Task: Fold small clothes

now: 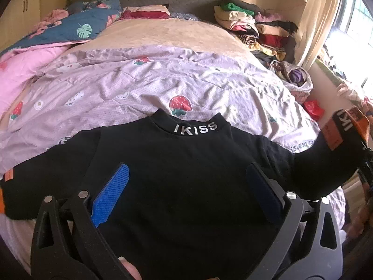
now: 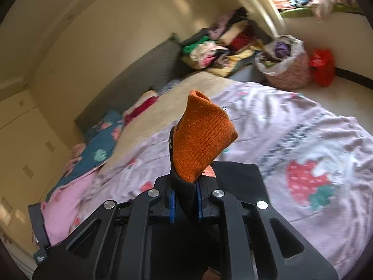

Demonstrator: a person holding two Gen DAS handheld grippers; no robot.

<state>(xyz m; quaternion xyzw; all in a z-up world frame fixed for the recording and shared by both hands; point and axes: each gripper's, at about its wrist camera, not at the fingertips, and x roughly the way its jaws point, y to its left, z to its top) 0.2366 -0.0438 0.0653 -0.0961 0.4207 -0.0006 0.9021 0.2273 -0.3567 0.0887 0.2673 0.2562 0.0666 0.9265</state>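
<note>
A small black sweater [image 1: 186, 175] with "IKISS" on its collar lies flat on the lilac strawberry quilt [image 1: 163, 79], collar away from me. My left gripper [image 1: 186, 182] is open above the sweater's chest, blue pads wide apart. My right gripper [image 2: 185, 200] is shut on the sweater's right sleeve, whose orange knit cuff [image 2: 202, 137] sticks up past the fingers. In the left wrist view that sleeve [image 1: 335, 144] is lifted off the bed at the right edge. The other sleeve [image 1: 23, 186] lies flat at the left.
A pile of folded clothes [image 1: 251, 28] sits at the bed's far right, with a pink basket [image 2: 284, 67] and a red bag [image 2: 322, 66] beside it. Blue and pink bedding [image 1: 46, 37] lies at the far left. A curtain [image 1: 319, 18] and window are at the right.
</note>
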